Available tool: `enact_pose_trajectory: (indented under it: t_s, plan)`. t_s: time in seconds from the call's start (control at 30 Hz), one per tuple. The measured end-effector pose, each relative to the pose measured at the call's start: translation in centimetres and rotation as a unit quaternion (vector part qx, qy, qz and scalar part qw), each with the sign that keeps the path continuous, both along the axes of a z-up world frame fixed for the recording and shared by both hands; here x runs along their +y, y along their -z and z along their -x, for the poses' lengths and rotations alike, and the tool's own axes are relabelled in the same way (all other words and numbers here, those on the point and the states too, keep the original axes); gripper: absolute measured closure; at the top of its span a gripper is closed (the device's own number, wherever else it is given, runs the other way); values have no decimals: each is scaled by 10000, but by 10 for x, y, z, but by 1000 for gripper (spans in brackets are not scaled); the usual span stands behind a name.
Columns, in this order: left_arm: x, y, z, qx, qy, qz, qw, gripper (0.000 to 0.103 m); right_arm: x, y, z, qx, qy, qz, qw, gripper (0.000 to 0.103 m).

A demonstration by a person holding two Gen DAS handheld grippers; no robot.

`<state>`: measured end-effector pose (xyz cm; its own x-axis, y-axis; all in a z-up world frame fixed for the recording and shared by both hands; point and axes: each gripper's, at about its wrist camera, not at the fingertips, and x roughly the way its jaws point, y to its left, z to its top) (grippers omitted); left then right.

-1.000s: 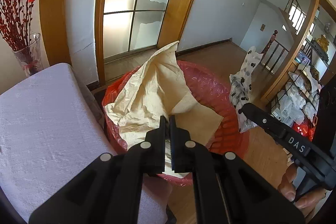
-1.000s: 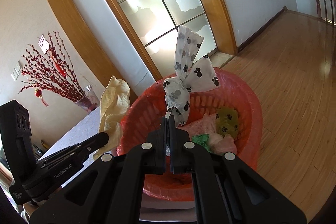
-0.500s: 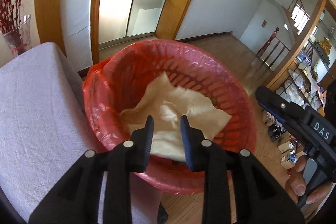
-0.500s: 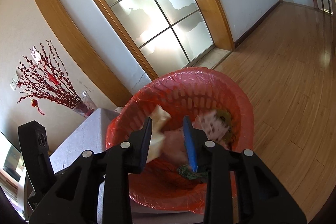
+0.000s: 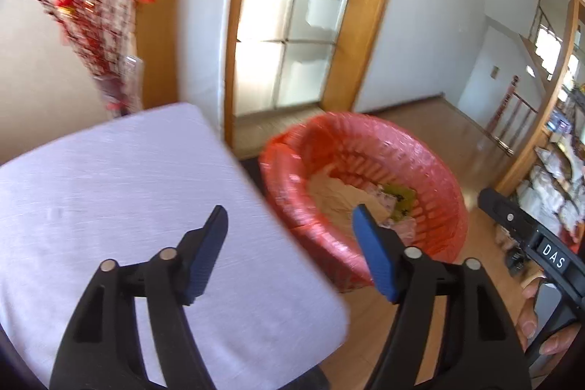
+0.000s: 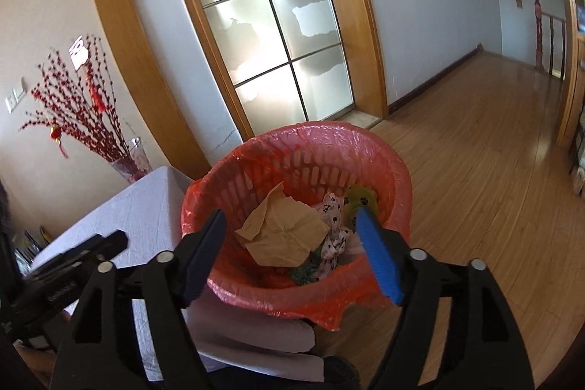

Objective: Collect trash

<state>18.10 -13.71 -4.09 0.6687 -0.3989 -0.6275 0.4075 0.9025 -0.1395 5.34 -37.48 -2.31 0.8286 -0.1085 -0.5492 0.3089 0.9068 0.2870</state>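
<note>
Inside the round red slatted basket lined with a thin red plastic bag (image 6: 396, 170) lie the crumpled tan paper sheet (image 6: 283, 231) and the white paw-print wrapper (image 6: 334, 225), just below and ahead of the right gripper (image 6: 290, 231). Its fingers are opening with nothing between them, as are those of the left gripper (image 5: 289, 229), which sits over the bare white cloth-covered worktop (image 5: 109, 189). The worktop edge touches the basket; open wooden floor (image 6: 493, 207) lies beyond.
</note>
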Motion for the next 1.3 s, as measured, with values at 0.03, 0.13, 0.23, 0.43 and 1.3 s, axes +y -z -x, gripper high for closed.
enact_pose_trajectory:
  t_s: [0.03,0.13,0.23,0.43,1.3]
  plan:
    - [9,-4,8,-141,-93,-54,9998,29,6,-2,3,-26,-2,84,10000,21]
    - [34,-15,30,-521,-435,-248,9974,21,25,-10,13,-100,-14,359,9993,15]
    - [58,-26,54,-897,-800,-433,9918,13,47,-17,23,-232,-41,611,9979,11]
    - [92,-35,93,-1332,-1381,-786,9783,4,87,-29,40,-352,-1,1175,9924,4]
    - [133,-35,151,-1431,-1931,-583,9689,4,138,-23,93,-417,94,1750,9836,4]
